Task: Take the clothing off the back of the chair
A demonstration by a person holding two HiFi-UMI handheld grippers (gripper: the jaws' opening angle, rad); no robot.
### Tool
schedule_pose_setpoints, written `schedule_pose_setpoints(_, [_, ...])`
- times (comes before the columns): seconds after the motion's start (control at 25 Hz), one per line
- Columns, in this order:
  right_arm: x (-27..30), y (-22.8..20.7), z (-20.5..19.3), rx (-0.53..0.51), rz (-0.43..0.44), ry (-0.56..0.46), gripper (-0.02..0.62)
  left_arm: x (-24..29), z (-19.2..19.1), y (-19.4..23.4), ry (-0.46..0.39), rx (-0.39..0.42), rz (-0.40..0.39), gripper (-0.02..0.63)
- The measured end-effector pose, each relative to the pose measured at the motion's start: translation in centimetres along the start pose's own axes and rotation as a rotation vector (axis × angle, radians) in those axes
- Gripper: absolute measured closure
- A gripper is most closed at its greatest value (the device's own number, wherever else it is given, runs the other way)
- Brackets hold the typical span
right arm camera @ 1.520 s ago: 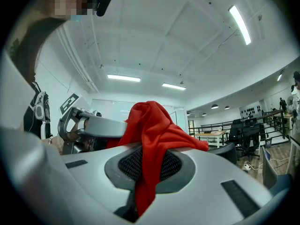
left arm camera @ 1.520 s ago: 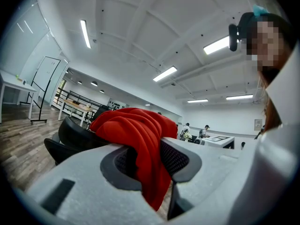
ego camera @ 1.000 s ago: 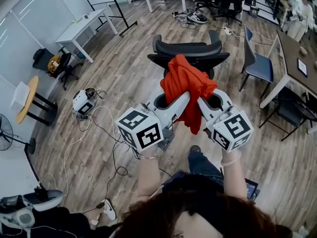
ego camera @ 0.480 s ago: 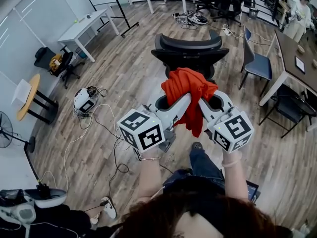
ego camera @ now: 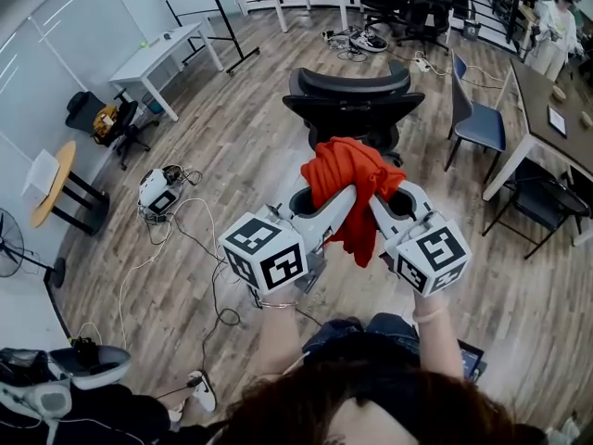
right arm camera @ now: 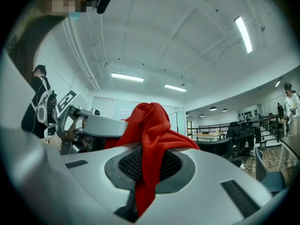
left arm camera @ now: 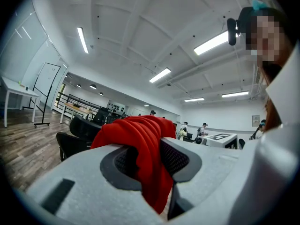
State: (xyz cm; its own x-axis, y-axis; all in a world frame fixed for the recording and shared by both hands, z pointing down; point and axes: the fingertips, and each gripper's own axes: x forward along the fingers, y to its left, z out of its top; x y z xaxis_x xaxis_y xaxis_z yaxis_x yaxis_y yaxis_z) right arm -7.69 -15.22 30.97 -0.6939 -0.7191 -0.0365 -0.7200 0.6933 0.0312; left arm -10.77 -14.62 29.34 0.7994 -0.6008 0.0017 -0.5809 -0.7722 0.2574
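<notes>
A wood-plank office floor (ego camera: 232, 156) spreads below, with a black chair (ego camera: 352, 95) standing ahead. The red clothing (ego camera: 347, 170) hangs bunched in the air on the near side of the chair, off its back. The left tool (ego camera: 341, 195) and the right tool (ego camera: 378, 200) each pinch a fold of it, tips close together.

In the head view, the red garment (ego camera: 352, 179) drapes over the tips of my fingers (ego camera: 320, 213) on both sides, so the exact points of grip are hidden. It also covers the seat of the black chair (ego camera: 350, 95). In the left gripper view, the cloth's lower end drops out of sight between my fingers (left arm camera: 187, 161). Distant people (left arm camera: 204, 125), perhaps at a bench, are too small to tell.
</notes>
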Motion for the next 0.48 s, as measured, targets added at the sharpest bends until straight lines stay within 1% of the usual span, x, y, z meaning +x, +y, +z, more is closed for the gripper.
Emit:
schedule_pose_setpoints(0.2, [-1.4,-0.6,0.9,-0.004,-0.001,0.000,0.561,0.8,0.5,-1.5,-0.005,0.003,0.003,0.479])
schedule_pose_setpoints(0.48, [-5.2,-1.7,0.6,-0.011,0.011,0.007,0.561,2.2,-0.9,-5.0,-0.020,0.000,0.018,0.479])
